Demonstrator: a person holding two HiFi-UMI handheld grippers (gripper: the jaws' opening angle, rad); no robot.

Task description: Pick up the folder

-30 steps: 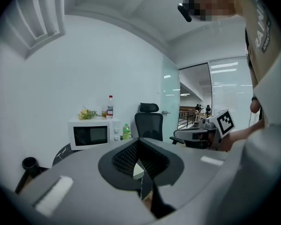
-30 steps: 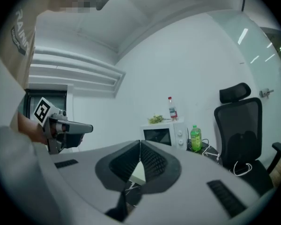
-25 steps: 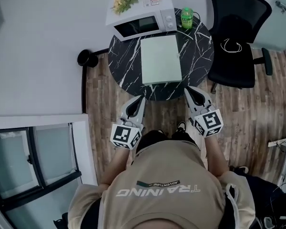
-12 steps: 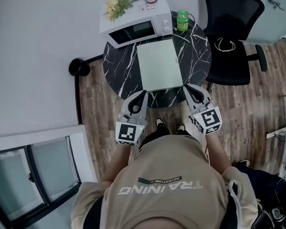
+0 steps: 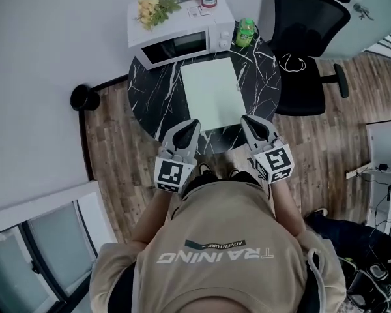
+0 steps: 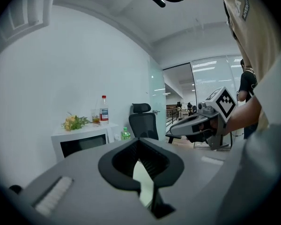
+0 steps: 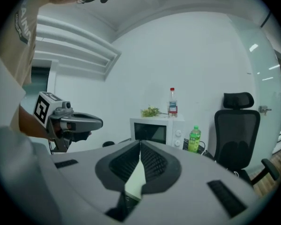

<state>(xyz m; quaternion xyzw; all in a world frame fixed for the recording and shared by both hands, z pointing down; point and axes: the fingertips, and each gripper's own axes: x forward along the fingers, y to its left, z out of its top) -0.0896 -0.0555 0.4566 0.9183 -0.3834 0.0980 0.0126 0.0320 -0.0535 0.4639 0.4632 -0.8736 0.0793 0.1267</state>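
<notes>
Left gripper (image 5: 189, 125) and right gripper (image 5: 246, 120), jaws closed and empty, sit by the lower corners of the folder (image 5: 210, 91) at mid-frame, on the table (image 5: 142, 103).

Office: swivel chair (image 5: 305, 44), glass partitions (image 6: 210, 78), microwave (image 5: 182, 39).

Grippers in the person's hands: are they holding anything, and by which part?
Nothing is held. The left gripper and the right gripper both have their jaws shut with nothing between them; the folder lies flat on the table, ungripped.
</notes>
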